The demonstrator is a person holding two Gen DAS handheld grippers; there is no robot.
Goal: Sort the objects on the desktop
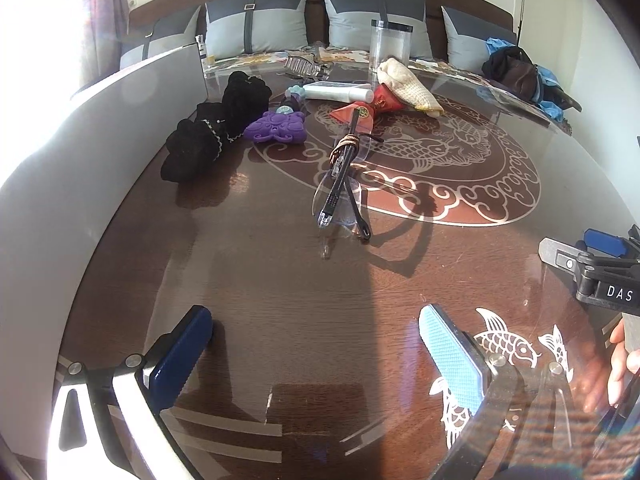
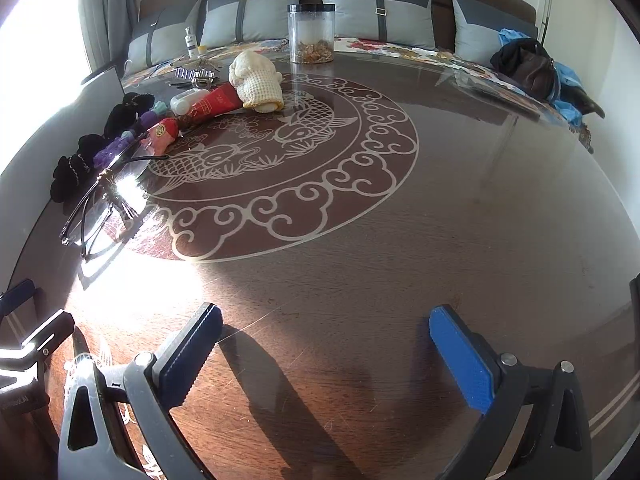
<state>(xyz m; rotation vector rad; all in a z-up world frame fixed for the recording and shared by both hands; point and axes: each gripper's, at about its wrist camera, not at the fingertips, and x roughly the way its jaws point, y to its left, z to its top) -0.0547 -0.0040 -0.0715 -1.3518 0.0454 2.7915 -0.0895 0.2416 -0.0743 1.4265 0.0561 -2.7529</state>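
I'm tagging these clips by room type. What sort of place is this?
Most likely a home living or dining room: a glass-topped wooden table with a koi inlay, a cushioned bench behind it, and household clutter such as glasses and a clear jar.

Home living room. Round dark wood table [image 2: 400, 280] under glass, inlaid with carp and cloud scrolls. Sofa at 12 o'clock with grey two-tone cushions [image 2: 256, 12] and a patterned floral throw [image 2: 372, 46]. Curtained window [image 2: 108, 4] at 10 o'clock, strong sun. Dark handbag [image 2: 532, 66] on blue cloth at 2 o'clock. Household clutter at 11 o'clock: eyeglasses [image 1: 340, 192], red tube [image 2: 216, 104], black scrunchies [image 1: 216, 132], knit pouch [image 2: 256, 76], clear jar [image 2: 311, 32].
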